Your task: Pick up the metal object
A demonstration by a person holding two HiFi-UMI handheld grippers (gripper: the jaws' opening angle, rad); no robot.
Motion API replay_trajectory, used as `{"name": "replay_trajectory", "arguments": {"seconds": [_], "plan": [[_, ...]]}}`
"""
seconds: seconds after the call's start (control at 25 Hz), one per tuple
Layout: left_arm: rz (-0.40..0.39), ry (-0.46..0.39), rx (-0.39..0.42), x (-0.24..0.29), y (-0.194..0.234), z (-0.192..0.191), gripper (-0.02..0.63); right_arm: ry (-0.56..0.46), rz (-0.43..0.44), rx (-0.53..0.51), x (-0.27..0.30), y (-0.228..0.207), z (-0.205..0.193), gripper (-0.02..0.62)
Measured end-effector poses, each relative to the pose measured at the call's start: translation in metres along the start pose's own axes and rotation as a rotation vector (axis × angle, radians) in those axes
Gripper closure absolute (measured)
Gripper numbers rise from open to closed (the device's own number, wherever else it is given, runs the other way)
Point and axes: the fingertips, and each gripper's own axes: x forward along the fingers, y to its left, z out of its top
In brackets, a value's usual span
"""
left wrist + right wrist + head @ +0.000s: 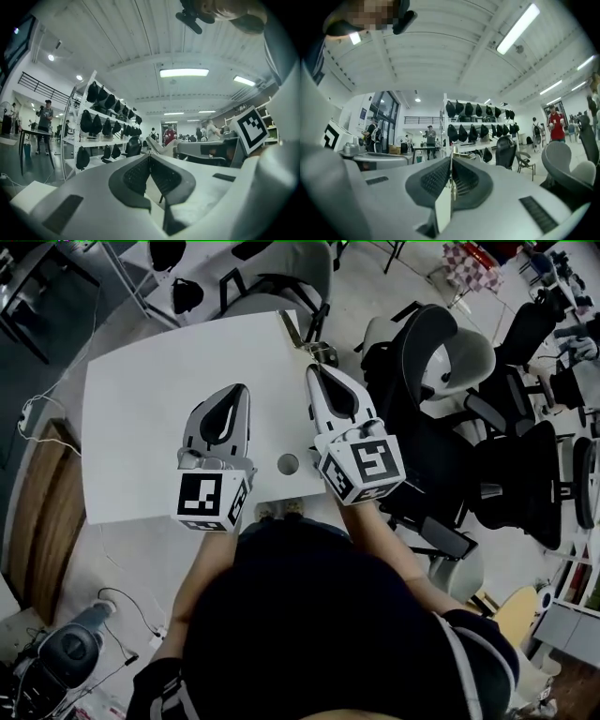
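Head view: small round grey disc [288,464] sits flush in the white matte flat worktop [141,409], near its front edge, btwn the two marker cubes. L gripper [242,390], grey plastic w/ black ribbed pads, is held over the worktop's middle. Its fingers are pressed together w/ nothing btwn them. R gripper [311,371], same build, is just beside it at the worktop's R edge. Its fingers are clamped on a thin flat brass-toned metal strip [293,330], which sticks out past the tips along the far corner. Black and grey mesh office chairs [441,362] stand further R. Right gripper view: white shelf rack [478,126] w/ rows of dark bags, far off.
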Motion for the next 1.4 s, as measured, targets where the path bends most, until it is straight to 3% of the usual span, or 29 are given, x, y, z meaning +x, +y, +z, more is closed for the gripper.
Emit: {"name": "replay_trajectory", "arguments": {"seconds": [0.32,0.84,1.4], "plan": [[0.034,-0.050,0.051,-0.008,0.008,0.030,0.581,-0.079,-0.028,-0.092,-0.013,0.006,0.029,0.561],[0.016,-0.046,0.052,-0.007,0.011,0.029,0.581,-0.061,-0.059,-0.099,-0.015,0.001,0.021,0.561],[0.028,-0.050,0.059,-0.005,0.001,0.031,0.581,-0.064,-0.037,-0.086,-0.019,-0.006,0.021,0.561]]}}
